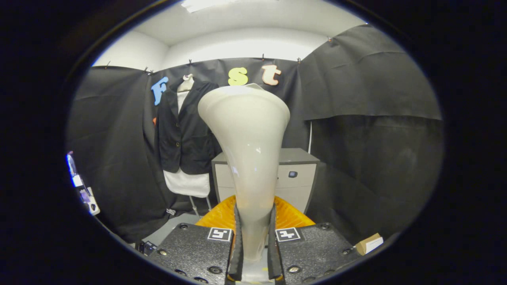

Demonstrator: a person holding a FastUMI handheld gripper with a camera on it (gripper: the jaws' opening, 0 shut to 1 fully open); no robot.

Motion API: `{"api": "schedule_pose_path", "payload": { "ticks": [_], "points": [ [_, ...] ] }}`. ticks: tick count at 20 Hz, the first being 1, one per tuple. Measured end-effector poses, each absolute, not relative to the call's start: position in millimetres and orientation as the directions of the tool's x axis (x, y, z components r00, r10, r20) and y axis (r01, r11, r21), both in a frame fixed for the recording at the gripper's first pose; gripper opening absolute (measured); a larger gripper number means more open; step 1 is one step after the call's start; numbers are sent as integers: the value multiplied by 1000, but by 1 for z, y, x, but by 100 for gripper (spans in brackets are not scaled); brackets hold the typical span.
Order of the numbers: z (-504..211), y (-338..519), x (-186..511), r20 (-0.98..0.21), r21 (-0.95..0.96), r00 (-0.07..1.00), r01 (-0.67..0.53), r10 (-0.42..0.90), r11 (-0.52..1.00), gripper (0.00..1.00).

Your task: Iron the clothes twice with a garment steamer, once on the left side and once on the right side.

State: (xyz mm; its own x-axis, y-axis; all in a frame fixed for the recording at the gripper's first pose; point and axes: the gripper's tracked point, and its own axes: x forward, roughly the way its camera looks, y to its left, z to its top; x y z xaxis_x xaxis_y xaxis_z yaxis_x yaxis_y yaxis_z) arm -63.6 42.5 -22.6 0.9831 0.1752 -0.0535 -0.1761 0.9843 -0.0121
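- One garment steamer head is clamped by its narrow handle between both fingers of the gripper.
- One black jacket is hung beyond, beside one grey cabinet.

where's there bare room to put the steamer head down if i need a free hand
The gripper is shut on the steamer head. The grey cabinet top beside the steamer head looks bare. So does the pale floor patch under the black jacket. It is crowded by the jacket's stand and the small cardboard box near the fingers.
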Motion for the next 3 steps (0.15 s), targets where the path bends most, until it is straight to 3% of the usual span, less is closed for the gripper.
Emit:
{"api": "schedule_pose_path", "payload": {
  "ticks": [3],
  "points": [
    [-20, 43, -63, -48, -9, 982, -181, 180, 983, 27]
  ]
}}
